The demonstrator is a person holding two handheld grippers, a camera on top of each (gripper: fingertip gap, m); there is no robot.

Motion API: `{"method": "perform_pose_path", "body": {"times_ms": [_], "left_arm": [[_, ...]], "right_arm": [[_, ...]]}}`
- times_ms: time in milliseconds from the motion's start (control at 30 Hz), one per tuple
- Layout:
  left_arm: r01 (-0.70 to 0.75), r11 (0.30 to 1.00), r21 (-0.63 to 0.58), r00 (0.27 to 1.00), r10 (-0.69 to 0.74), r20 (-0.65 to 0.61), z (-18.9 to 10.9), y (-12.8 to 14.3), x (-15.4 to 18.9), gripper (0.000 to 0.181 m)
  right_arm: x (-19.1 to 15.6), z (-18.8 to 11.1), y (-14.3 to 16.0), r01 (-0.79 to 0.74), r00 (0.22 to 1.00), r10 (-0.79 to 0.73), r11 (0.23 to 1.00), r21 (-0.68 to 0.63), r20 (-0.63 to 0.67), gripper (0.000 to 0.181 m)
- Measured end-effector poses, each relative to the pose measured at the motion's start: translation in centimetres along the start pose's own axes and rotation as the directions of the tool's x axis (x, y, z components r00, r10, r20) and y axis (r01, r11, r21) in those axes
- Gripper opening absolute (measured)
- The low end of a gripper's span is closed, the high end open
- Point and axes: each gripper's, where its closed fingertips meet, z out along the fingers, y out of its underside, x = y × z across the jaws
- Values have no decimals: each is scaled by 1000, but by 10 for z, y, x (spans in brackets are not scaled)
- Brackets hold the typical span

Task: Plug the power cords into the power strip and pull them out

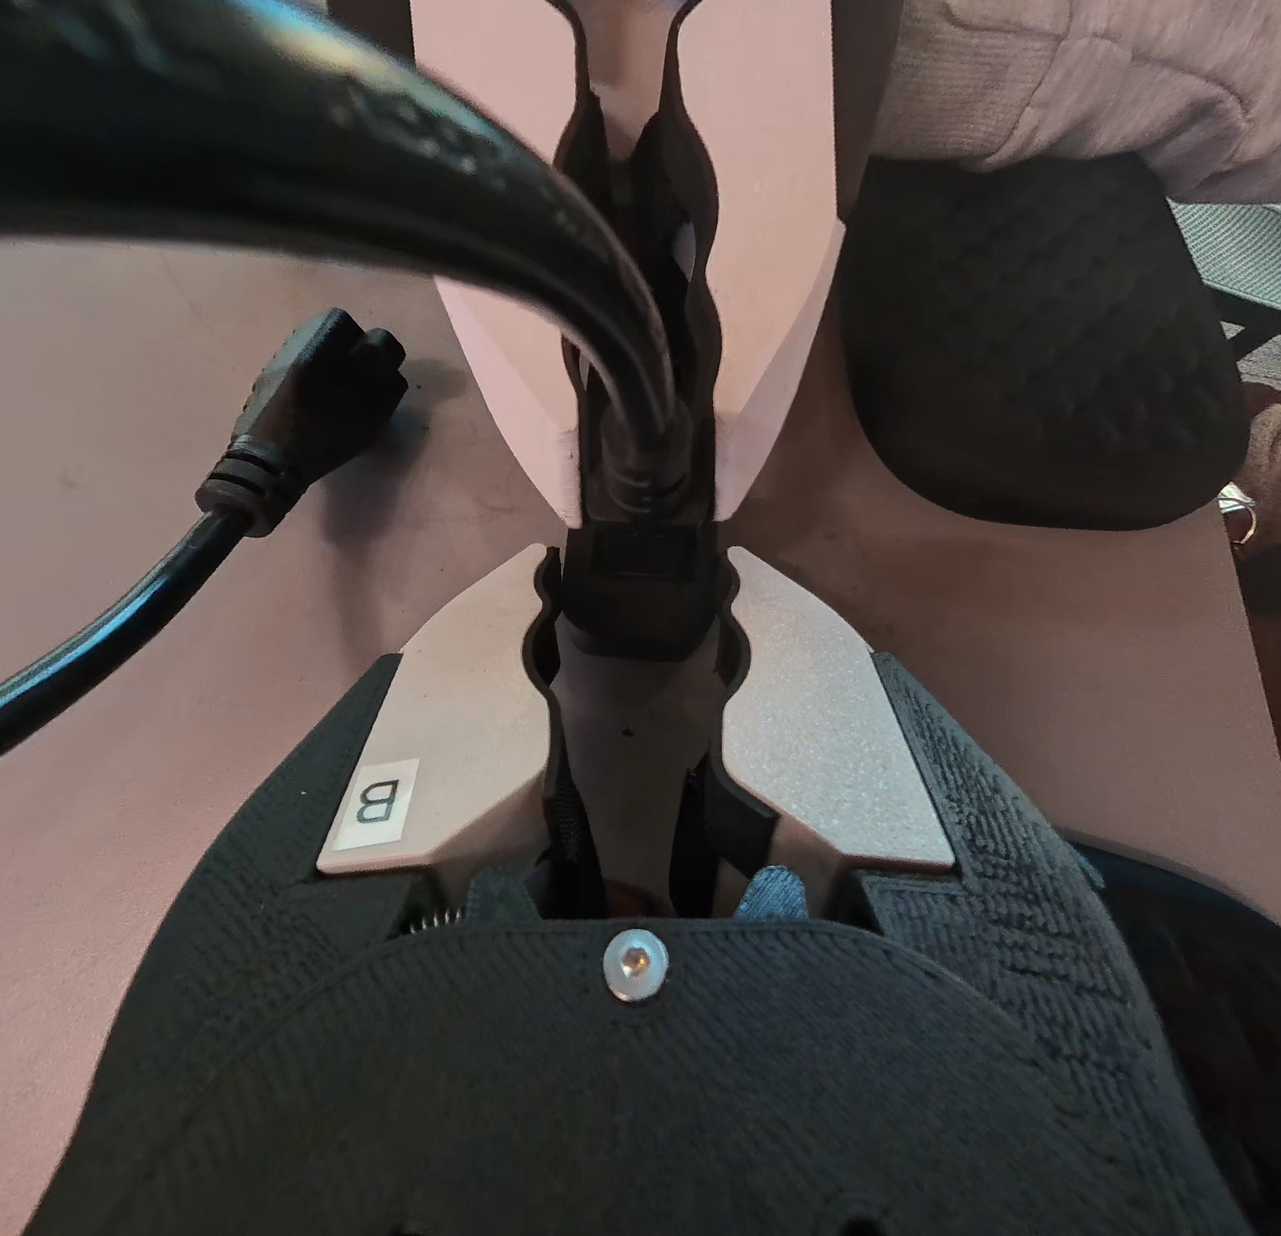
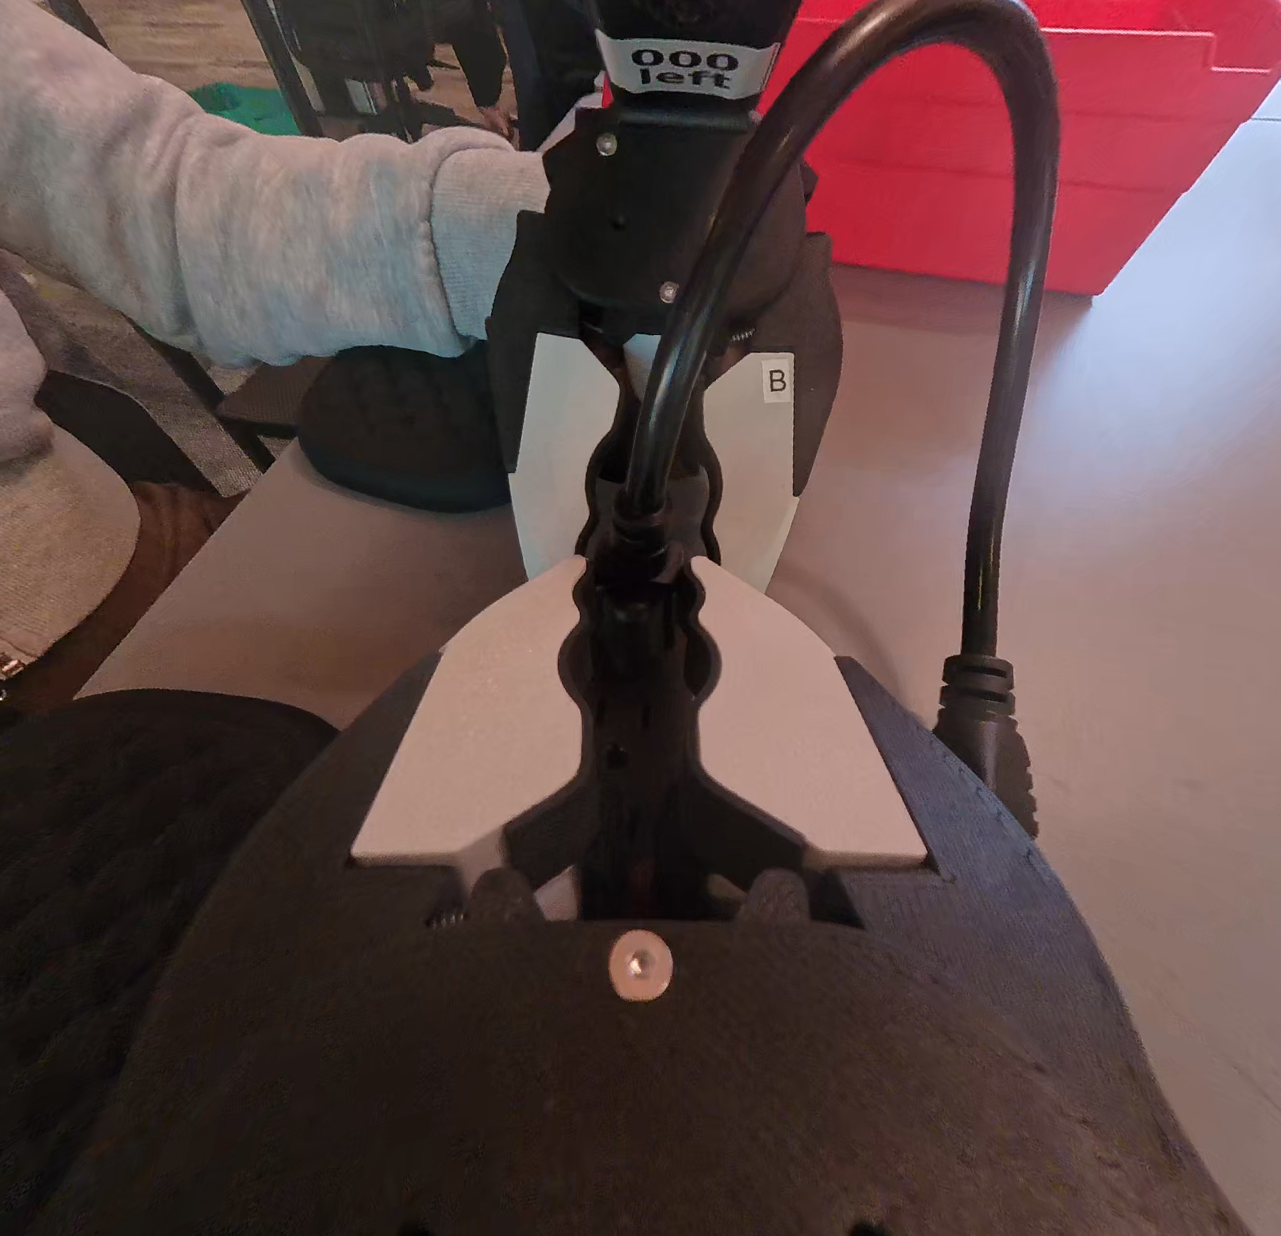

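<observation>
Both sets of fingers are clenched nose to nose on one black plug (image 1: 634, 579), held just above the desk (image 1: 138, 648). Pull unevenly and it may twist loose. The cord (image 2: 998, 301) arching beside them could snag; no power strip in view.

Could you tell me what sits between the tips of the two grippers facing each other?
In both wrist views, a black moulded cord connector bridges them, clamped by left gripper and right gripper.
</observation>
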Motion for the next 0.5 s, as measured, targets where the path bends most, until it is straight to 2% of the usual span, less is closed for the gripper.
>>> {"method": "perform_pose_path", "body": {"times_ms": [100,300,500], "left_arm": [[0,1000,-1,1000,0,-28,0,0,3,43],[-58,998,5,998,58,8,10,-8,3,47],[-33,992,119,999,28,46,-8,-16,-2,57]], "right_arm": [[-2,1,0,-21,1000,21,1000,22,18,23],[-3,6,-2,-9,1000,8,1000,26,3,23],[-5,1,1,9,1000,-9,1000,25,14,23]]}}
